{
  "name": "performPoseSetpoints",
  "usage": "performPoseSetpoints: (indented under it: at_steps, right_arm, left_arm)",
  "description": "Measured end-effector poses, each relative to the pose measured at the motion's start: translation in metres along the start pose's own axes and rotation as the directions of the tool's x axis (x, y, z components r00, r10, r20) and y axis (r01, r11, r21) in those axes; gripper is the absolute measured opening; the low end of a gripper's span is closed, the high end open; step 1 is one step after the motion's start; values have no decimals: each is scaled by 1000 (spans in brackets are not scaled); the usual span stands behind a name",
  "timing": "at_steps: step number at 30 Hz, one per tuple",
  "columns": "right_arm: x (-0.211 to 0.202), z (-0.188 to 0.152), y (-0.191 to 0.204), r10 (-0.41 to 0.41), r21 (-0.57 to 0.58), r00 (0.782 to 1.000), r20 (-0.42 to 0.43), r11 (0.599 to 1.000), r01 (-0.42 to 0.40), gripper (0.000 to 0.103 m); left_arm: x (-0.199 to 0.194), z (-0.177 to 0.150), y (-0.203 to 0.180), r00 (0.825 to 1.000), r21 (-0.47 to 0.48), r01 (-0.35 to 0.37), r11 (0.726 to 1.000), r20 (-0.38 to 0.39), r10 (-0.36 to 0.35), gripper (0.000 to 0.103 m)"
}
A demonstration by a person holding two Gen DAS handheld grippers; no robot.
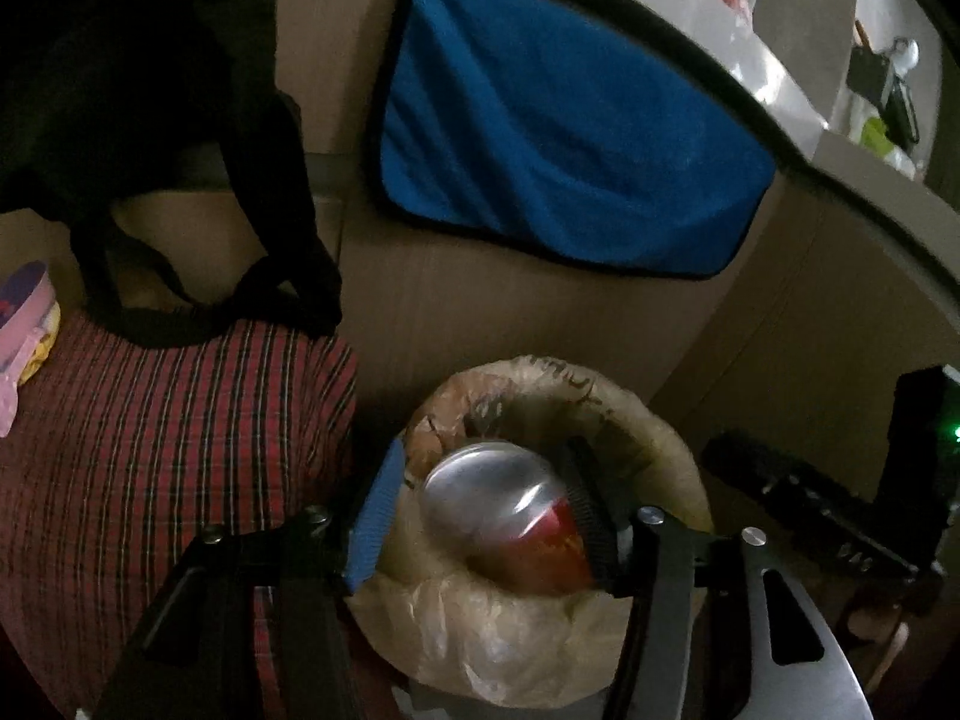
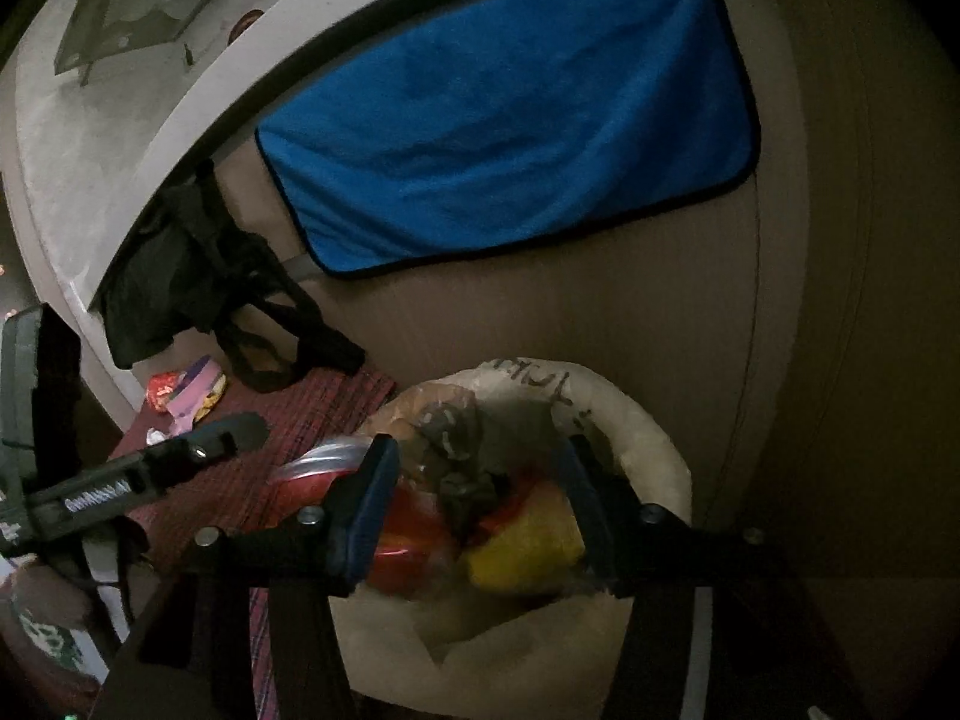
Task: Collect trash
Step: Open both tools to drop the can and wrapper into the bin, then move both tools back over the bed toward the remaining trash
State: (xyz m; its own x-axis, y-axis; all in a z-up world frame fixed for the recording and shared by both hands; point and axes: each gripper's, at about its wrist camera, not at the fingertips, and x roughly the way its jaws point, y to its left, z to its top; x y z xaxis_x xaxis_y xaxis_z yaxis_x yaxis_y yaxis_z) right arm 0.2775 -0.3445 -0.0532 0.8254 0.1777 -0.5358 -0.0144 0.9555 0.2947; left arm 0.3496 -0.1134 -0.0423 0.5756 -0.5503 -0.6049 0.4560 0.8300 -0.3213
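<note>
A silver and red metal can (image 1: 510, 510) shines glossy and smooth above the thin, crinkled translucent plastic bag (image 1: 480, 648) lining a pale bin. At twelve o'clock hangs a soft, matt blue cloth towel with black edging (image 1: 558, 138). At nine o'clock lies a coarse red checked woven cloth (image 1: 150, 438).

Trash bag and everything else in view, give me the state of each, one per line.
Trash bag: open, rim rolled down, partly filled.
Can: between the left gripper's fingers, over the bag.
Right gripper: open, empty, over the bag.
Blue towel: draped, hanging flat.
Black bag: slumped, straps loose.
Wrappers: lying uncollected on the striped cloth.
</note>
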Motion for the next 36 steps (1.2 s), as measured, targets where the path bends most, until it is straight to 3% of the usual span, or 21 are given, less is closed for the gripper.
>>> performPoseSetpoints:
  at_steps: [4, 10, 15, 20, 23, 26, 29, 33, 36]
  right_arm:
    - [-8, 1, 7, -6, -6, 1000, 7, 1000, 6, 54]
    - [-26, -3, 37, -3, -61, 999, 40, 998, 5, 54]
    - [-40, -9, 77, 65, -92, 996, 65, 994, -59, 54]
    - [-48, -23, 123, 143, -119, 989, 39, 983, -137, 54]
    - [-46, -32, 149, 192, -130, 981, 0, 973, -190, 54]
    - [-41, -37, 175, 210, -137, 977, -42, 967, -214, 54]
    - [-34, -36, 201, 212, -173, 976, -56, 960, -218, 54]
    - [-19, -29, 239, 230, -233, 971, -70, 942, -240, 55]
    - [-4, -24, 267, 235, -266, 969, -70, 932, -246, 57]
  left_arm:
    - [-16, 5, 5, 999, -27, -7, 1000, 41, 8, 57]
    - [-66, 3, 25, 988, -30, -88, 996, 123, 91, 57]
    - [-133, -10, 55, 968, -47, -155, 987, 192, 161, 57]
    - [-201, -25, 89, 949, -46, -225, 973, 216, 230, 57]
    - [-239, -32, 118, 933, -78, -266, 961, 229, 276, 57]
    - [-277, -36, 153, 901, -147, -321, 935, 256, 350, 57]
    - [-300, -40, 182, 879, -204, -354, 913, 260, 399, 57]
    - [-320, -40, 219, 843, -213, -422, 881, 267, 468, 57]
    - [-321, -38, 246, 837, -218, -433, 874, 263, 480, 57]
